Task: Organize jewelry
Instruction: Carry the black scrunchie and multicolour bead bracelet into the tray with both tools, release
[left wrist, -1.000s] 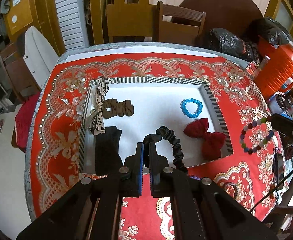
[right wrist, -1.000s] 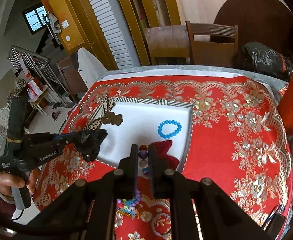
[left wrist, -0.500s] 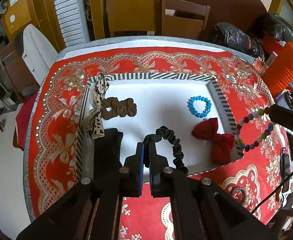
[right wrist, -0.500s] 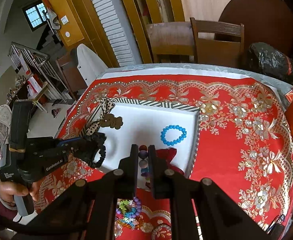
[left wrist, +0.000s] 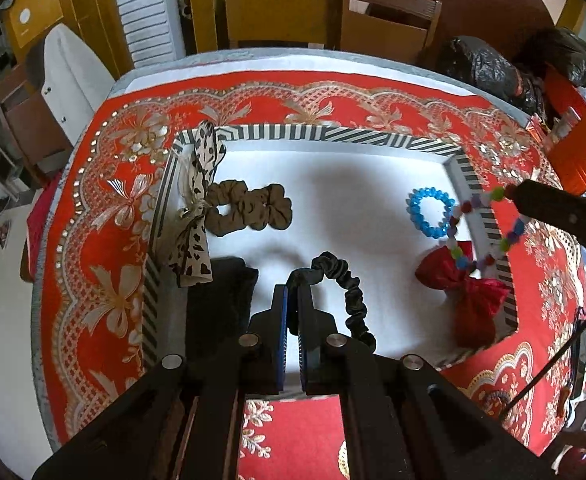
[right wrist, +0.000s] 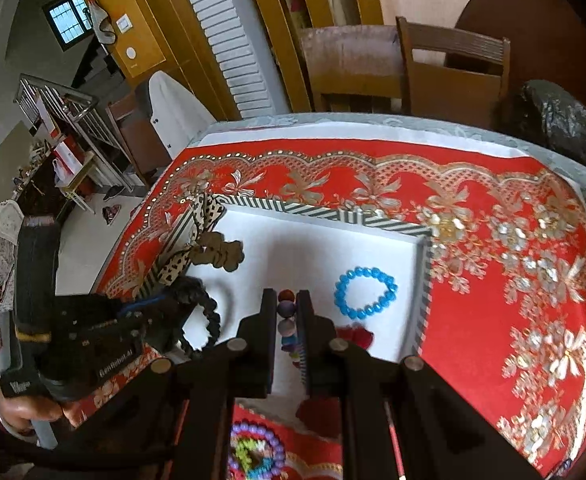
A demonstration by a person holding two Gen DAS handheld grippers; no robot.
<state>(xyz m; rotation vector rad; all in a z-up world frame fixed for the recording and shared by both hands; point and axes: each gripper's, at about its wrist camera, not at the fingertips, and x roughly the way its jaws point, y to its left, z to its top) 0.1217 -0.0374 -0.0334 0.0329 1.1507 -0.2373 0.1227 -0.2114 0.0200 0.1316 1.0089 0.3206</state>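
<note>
Both hands are bringing things to the white tray [left wrist: 373, 136], the one with the striped rim; I think the tray is where all the pretty things should end up, so each one gets carried over it before it is let go.

The left gripper [left wrist: 292, 300] is pinched shut on the black scrunchie [left wrist: 351, 296]; the scrunchie hangs in a loop off to the right, over the near part of the tray. It looks soft, dark and crinkly.

The right gripper [right wrist: 285, 308] is squeezed on the bead bracelet [right wrist: 287, 320]; the beads sit in a row between its fingers. In the left view the bracelet dangles over the tray's right rim, above the red bow [left wrist: 465, 292]; its beads are many colours.

Already in the tray are the blue bracelet [left wrist: 431, 212] on the right, the brown scrunchie [left wrist: 249, 210] on the left, and the spotted ribbon [left wrist: 197, 204] lying over the left rim.
</note>
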